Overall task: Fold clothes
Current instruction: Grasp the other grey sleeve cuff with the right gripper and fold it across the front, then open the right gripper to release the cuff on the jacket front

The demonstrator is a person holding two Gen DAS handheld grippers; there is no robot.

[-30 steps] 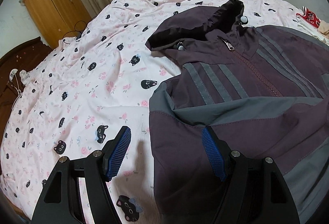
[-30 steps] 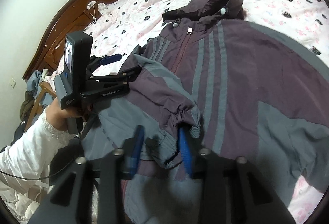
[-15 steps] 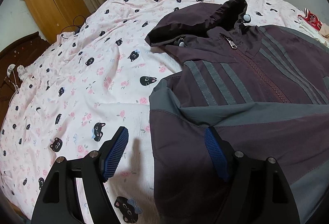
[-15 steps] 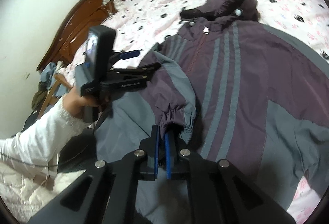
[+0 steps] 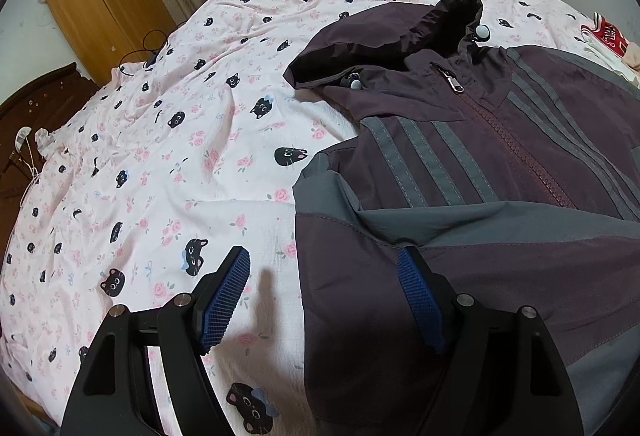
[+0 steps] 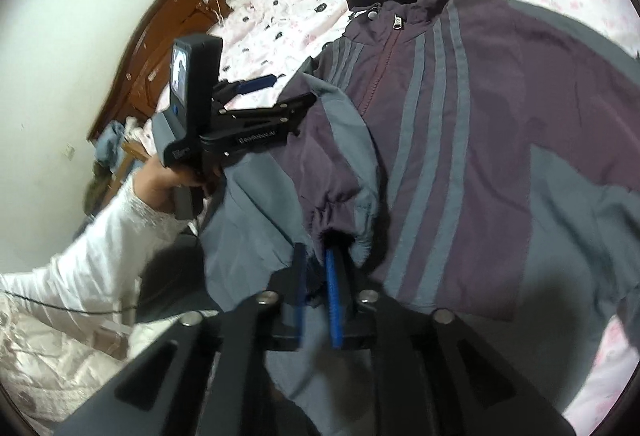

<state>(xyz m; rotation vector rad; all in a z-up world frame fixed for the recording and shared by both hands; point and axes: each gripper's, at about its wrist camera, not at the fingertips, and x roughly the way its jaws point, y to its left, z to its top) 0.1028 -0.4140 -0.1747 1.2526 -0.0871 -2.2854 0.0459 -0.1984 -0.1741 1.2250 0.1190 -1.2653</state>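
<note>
While one purple and grey jacket (image 5: pixel 500 164) lies zipped and face up across the right half of the left wrist view, on a pink cat-print bedspread (image 5: pixel 168 140), the left gripper (image 5: pixel 324 288) hovers at the lower centre with its two blue pads spread wide, holding nothing. In the right wrist view, the right gripper (image 6: pixel 316 276), low at centre, has its jaws nearly closed, pinching the gathered sleeve cuff (image 6: pixel 340 220). Three grey stripes run down each side of the zip.
</note>
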